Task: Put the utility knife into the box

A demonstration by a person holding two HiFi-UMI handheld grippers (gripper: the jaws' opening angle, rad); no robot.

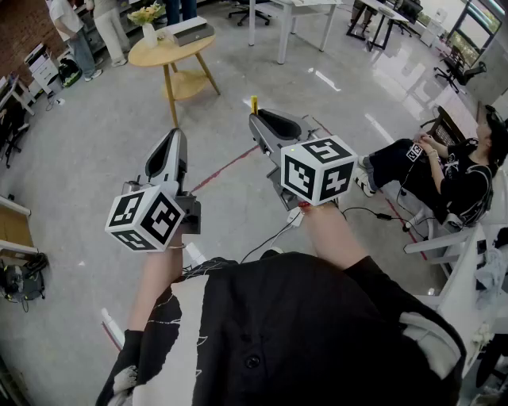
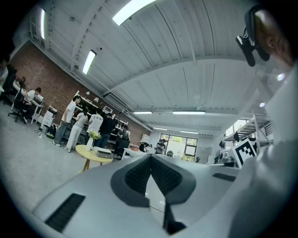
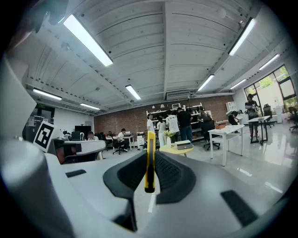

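Status: pick is done, place isn't.

- Your right hand-held gripper [image 3: 150, 160] is pinching the utility knife [image 3: 149, 162]. The yellow body stands edge-on between the pads, its tip poking out past the jaws. The head view shows the same thing: a yellow tip [image 1: 254, 104] sticks out of the right hand-held gripper [image 1: 255, 117].
- Your left hand-held gripper [image 2: 151, 158] has its jaws pressed together at the tips with nothing between them. In the head view it hangs beside the right one [image 1: 176, 139], just along for the ride.
- Both are held in mid-air over bare floor [image 1: 79, 158], nowhere near any surface.
- Likely target: a flat grey-and-white box [image 1: 190, 32] on the round yellow tabletop [image 1: 159, 54], next to a vase of flowers [image 1: 148, 20]. It's well ahead of you, and the right gripper view has it roughly in line with the knife [image 3: 182, 145]. I can't tell from here whether it's open, or whether it's the right box at all.

What's left, by my read: walk over, line up over the opening, lower the knife in, release. Roughly a third done, and the transport and drop are not yet started.
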